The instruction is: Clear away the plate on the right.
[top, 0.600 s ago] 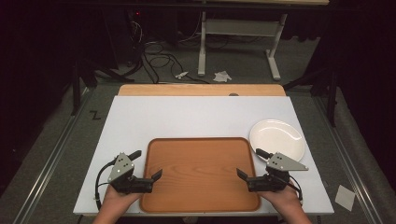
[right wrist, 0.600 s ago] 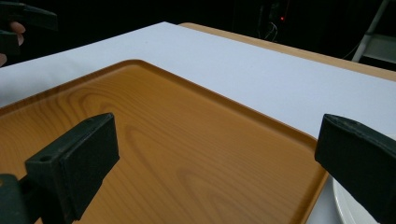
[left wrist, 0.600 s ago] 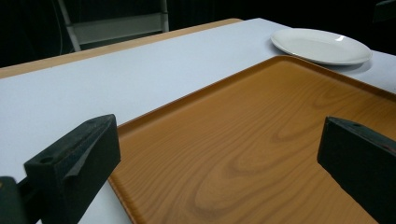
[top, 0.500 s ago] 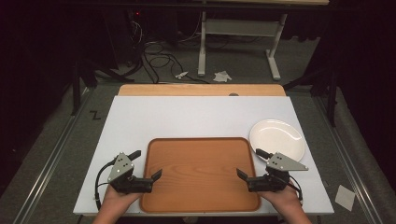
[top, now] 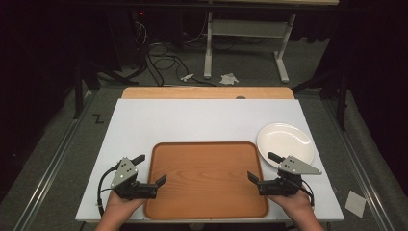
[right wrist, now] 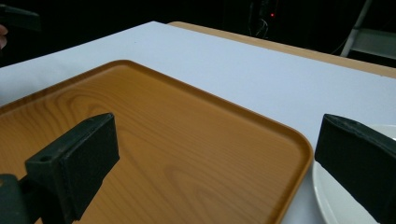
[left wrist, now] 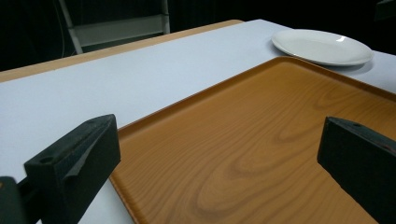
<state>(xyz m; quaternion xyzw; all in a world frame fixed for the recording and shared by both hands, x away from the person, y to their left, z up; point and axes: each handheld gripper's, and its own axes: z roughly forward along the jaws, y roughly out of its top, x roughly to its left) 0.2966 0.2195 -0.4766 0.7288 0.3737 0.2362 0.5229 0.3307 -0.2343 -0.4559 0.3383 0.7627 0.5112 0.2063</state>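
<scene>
Dark floor with loose cables and a desk frame lies beyond the white table (top: 202, 120), whose far edge shows a strip of bare wood. At the near edge the left gripper (top: 153, 171) is held low with its jaws spread wide and nothing between them; one jaw reaches over the left rim of the wooden tray (top: 207, 179), the other stands outside it above the white top. The right gripper (top: 262, 166) mirrors this at the tray's right rim, jaws equally wide and empty, the outer one over the edge of the white plate (top: 285, 142). Both gripper views look across the tray's bare wood-grain floor, and the symmetric hold suggests a ready stance either side of the tray, perhaps to lift it by its rims. Whether any jaw touches the rim is hard to tell from above. The plate sits just beside the tray's far right corner, empty.
</scene>
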